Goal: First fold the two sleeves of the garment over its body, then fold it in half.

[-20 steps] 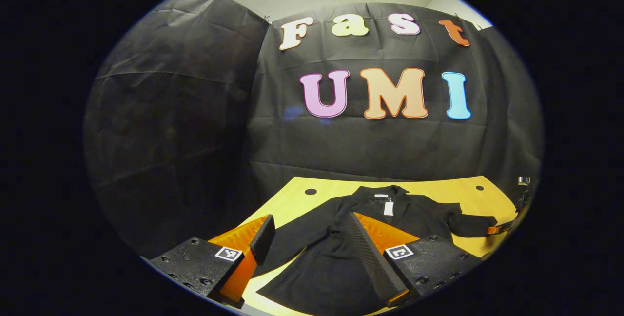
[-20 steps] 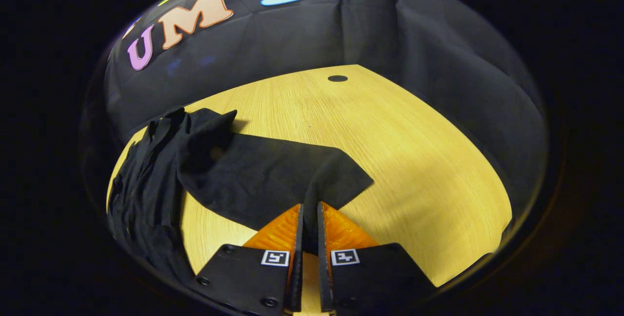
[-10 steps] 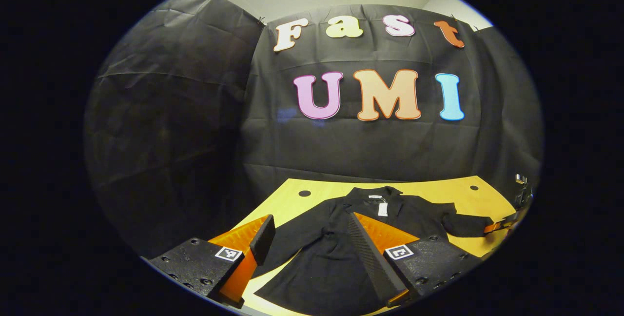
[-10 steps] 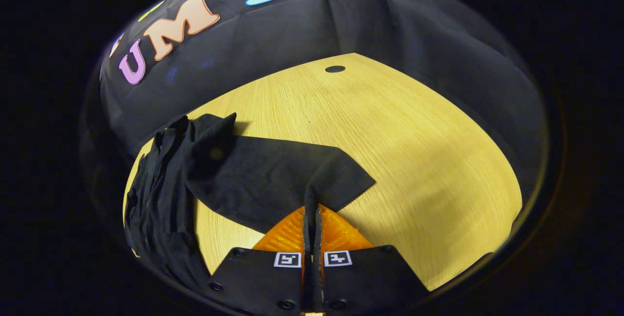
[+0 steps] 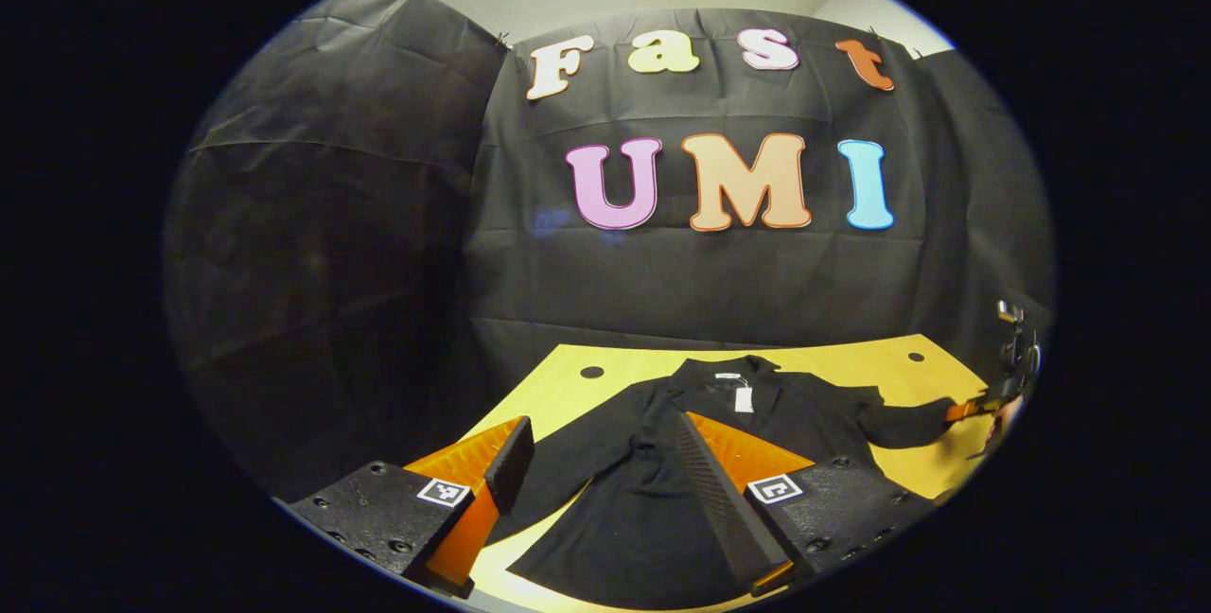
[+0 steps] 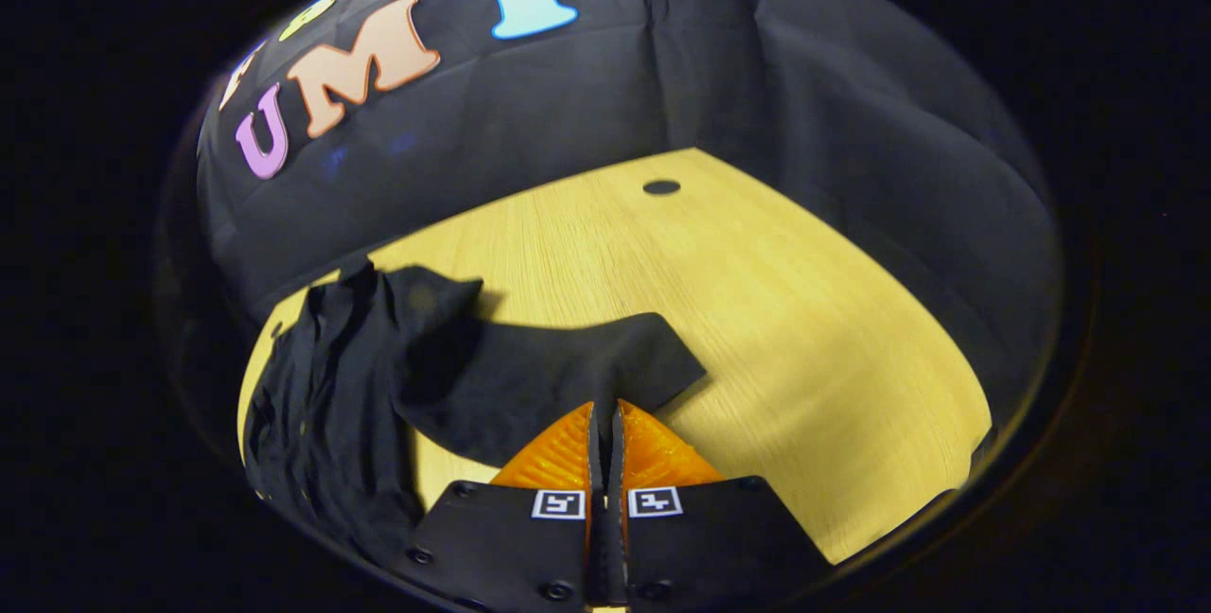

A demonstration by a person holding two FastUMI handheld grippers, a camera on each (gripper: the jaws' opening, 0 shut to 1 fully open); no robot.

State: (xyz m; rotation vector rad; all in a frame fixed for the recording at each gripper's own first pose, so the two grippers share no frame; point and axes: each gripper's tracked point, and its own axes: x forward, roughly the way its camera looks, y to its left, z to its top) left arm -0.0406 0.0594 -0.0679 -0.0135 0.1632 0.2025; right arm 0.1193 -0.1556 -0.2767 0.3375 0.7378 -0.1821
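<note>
1. Table (image 6: pixel 804 329): one yellow wood top, black cloth wall (image 5: pixel 331 235) behind it. Two dark round holes in the top, seen in the left gripper view (image 5: pixel 592 372) (image 5: pixel 915 357); one of them in the right gripper view (image 6: pixel 660 186).
2. Garment (image 5: pixel 643 490): one black top, lying flat on the table, collar toward the wall. Its body sits between and behind my left fingers.
3. Sleeves: two. The left one (image 5: pixel 568 462) lies spread on the table. The right one (image 6: pixel 539 376) is lifted at the cuff, casting a shadow on the wood.
4. Left gripper (image 5: pixel 598 462): fingers wide apart, holding nothing, above the garment's hem side.
5. Right gripper (image 6: pixel 604 433): fingers pinched tight on the right sleeve's cuff edge. In the left gripper view it's at the far right edge (image 5: pixel 984 402).
6. One white tag (image 5: pixel 743 398) at the collar; writing too small to read.
</note>
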